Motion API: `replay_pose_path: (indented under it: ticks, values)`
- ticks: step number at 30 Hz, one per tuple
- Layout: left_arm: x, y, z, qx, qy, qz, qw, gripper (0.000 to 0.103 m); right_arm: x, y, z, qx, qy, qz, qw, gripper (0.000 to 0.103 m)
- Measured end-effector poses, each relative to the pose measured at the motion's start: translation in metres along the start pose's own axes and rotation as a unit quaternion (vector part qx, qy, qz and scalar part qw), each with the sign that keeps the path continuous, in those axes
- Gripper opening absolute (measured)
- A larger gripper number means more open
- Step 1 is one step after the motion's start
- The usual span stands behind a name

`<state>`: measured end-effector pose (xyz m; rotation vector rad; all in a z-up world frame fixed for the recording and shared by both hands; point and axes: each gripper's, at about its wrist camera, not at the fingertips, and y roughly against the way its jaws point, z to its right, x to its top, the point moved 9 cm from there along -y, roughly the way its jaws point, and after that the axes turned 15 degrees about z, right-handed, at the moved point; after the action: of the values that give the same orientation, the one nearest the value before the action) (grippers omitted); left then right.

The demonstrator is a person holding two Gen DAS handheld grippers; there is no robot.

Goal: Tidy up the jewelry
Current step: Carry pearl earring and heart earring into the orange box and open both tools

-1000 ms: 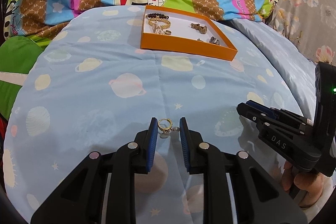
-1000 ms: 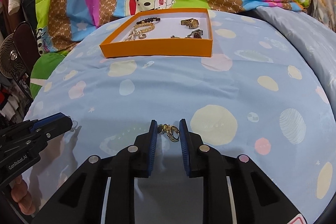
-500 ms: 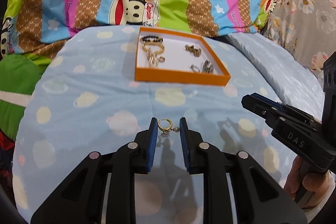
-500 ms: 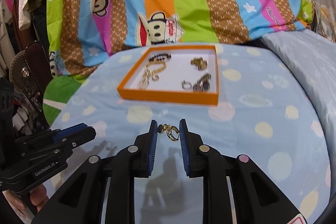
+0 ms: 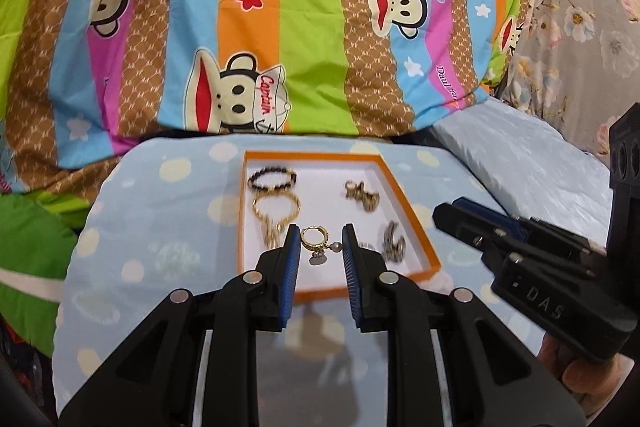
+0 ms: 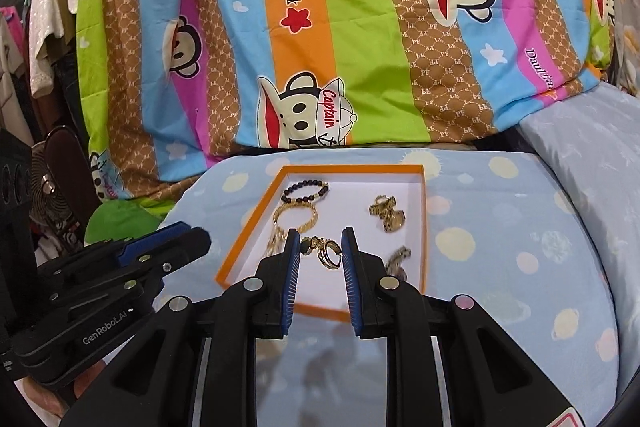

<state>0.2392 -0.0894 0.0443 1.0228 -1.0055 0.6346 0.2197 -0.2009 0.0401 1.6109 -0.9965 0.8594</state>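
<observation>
Now both tongs, left [image 5: 318, 247] and right [image 6: 319, 247], each pinching a gold earring [image 5: 316, 242], hover by the orange tray [image 5: 412, 215], and next should release inside it.

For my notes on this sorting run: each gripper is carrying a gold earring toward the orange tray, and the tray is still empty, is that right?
Not quite. The orange tray is not empty: the left wrist view shows a beaded bracelet and other jewelry inside. The left gripper and right gripper do each carry a gold earring.

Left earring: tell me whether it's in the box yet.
Not yet. The left gripper is shut on the earring, holding it above the orange box.
</observation>
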Motion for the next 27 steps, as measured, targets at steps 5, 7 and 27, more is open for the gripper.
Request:
replay_pose_path:
  ticks: [5, 7, 27]
  values:
    - [0.013, -0.039, 0.000, -0.005, -0.004, 0.000, 1.0000, 0.021, 0.005, -0.031, 0.007, -0.002, -0.010, -0.007, 1.000, 0.020]
    - [0.013, -0.052, 0.000, -0.005, -0.004, -0.003, 1.0000, 0.021, 0.006, -0.044, 0.012, -0.005, -0.014, -0.010, 1.000, 0.020]
    - [-0.007, -0.139, -0.016, 0.004, -0.002, -0.033, 0.9995, 0.021, -0.014, -0.115, 0.042, -0.030, -0.028, -0.038, 0.998, 0.020]
